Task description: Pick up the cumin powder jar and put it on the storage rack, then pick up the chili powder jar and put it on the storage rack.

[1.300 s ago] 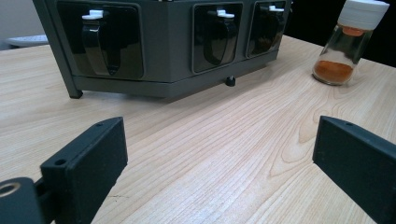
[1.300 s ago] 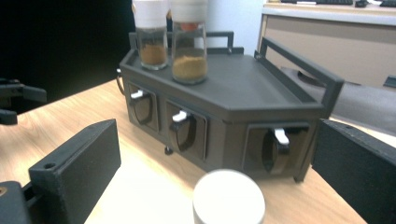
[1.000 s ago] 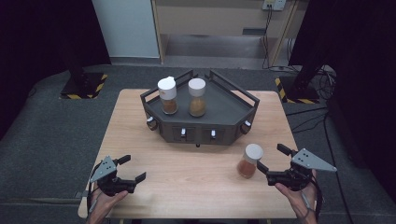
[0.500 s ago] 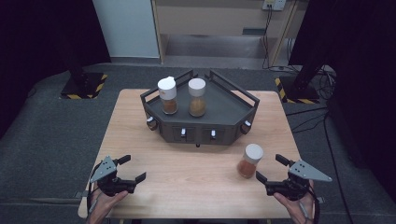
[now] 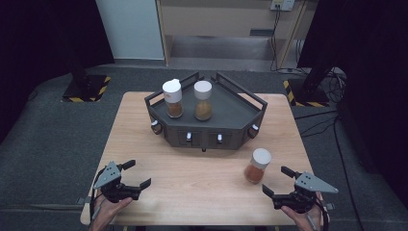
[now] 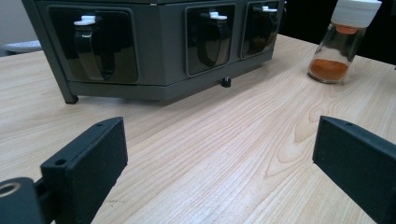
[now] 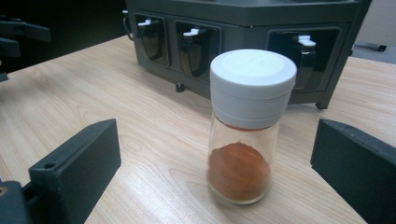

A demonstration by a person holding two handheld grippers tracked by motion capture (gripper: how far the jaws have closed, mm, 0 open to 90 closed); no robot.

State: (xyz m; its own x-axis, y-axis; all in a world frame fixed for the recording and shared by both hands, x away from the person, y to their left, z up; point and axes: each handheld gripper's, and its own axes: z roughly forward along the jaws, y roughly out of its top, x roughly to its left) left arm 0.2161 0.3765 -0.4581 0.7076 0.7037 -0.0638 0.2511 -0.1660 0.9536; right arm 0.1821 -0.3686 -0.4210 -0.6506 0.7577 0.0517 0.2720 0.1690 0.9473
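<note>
Jar (image 7: 250, 128) of orange powder, white cap on, stands upright on my table (image 5: 202, 173), just ahead of my right gripper (image 5: 279, 183), whose jaws gape, untouching. Grey rack (image 5: 207, 120) holds two more jars behind. My left gripper (image 5: 137, 174) rests open, well apart.

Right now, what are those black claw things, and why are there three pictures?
A person holds two hand tools with black jaws: the left gripper and the right gripper. Both are open and hold nothing. One picture is taken from above the wooden table. The other two come from small cameras riding on each tool, looking along its jaws. A spice jar with a white cap and orange powder stands on the table in front of the right gripper. Behind it is a dark rack with two more jars on top.
</note>
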